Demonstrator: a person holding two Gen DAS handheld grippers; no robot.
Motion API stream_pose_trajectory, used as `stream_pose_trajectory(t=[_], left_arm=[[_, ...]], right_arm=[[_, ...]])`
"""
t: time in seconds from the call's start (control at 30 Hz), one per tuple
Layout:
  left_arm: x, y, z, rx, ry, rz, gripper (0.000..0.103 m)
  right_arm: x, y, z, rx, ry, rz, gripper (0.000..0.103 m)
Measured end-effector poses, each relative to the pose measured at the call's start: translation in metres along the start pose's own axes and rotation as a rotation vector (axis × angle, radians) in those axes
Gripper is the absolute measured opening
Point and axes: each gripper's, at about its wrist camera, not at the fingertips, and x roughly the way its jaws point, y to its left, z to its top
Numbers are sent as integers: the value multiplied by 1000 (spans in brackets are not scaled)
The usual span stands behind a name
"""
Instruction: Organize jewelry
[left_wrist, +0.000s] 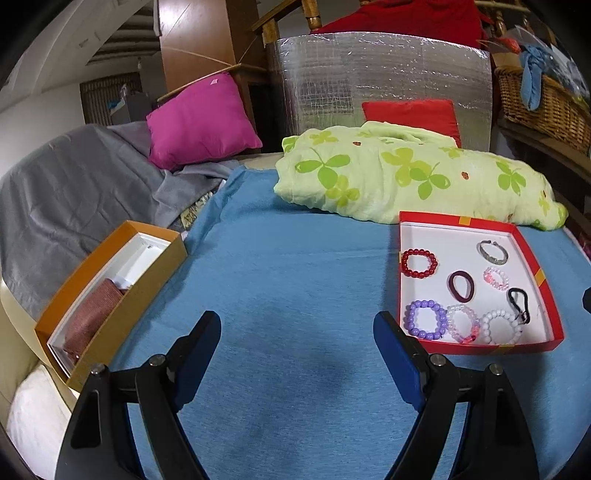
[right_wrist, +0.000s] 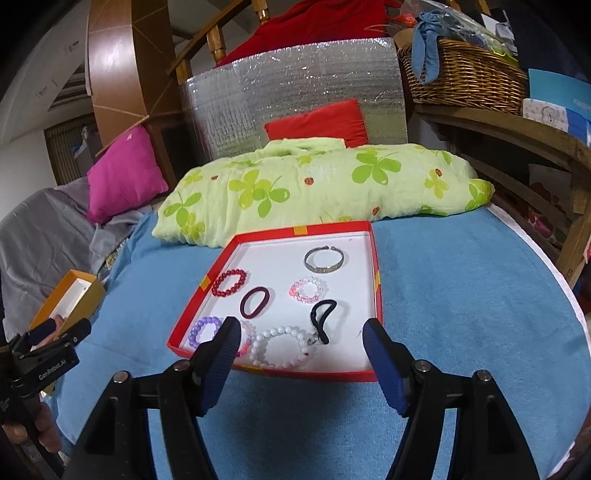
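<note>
A red tray (right_wrist: 375, 258) (left_wrist: 535, 258) with a white floor lies on the blue blanket and holds several bracelets and hair ties: red beads (right_wrist: 229, 282), a silver bangle (right_wrist: 325, 259), a white bead bracelet (right_wrist: 282, 347), a purple one (left_wrist: 424, 319). An orange box (left_wrist: 147, 280) (right_wrist: 88, 291) holding a reddish-brown cloth (left_wrist: 94, 319) sits at the left. My right gripper (right_wrist: 301, 332) is open, empty, over the tray's near edge. My left gripper (left_wrist: 297, 325) is open and empty over bare blanket between box and tray; it also shows in the right wrist view (right_wrist: 66, 330).
A green clover-print quilt (right_wrist: 314, 181) lies just behind the tray. A magenta pillow (left_wrist: 201, 120), a red cushion (right_wrist: 321, 122) and a silver foil panel (left_wrist: 380, 81) stand at the back. A wicker basket (right_wrist: 465, 70) sits on a wooden shelf at right. Grey cloth (left_wrist: 66, 192) is at left.
</note>
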Motion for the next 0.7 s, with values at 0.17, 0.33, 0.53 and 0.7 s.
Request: stream_pose_trajectory(t=[0.17,0.33,0.53,0.7], left_arm=[[0,3,1,-14,-8,12,85],[-1,3,1,-16,-13,12,85],[-1,3,1,-22,-16,13,85],[-2,3,1,-20,-15,14,85]], right_arm=[[-3,-2,2,0,-16,-4,73],[-7,-5,1,2,-28,-6,73],[-6,-8,0,-1,-15,-8,73],[-8,-10,-1,-5,-21,-12,73]])
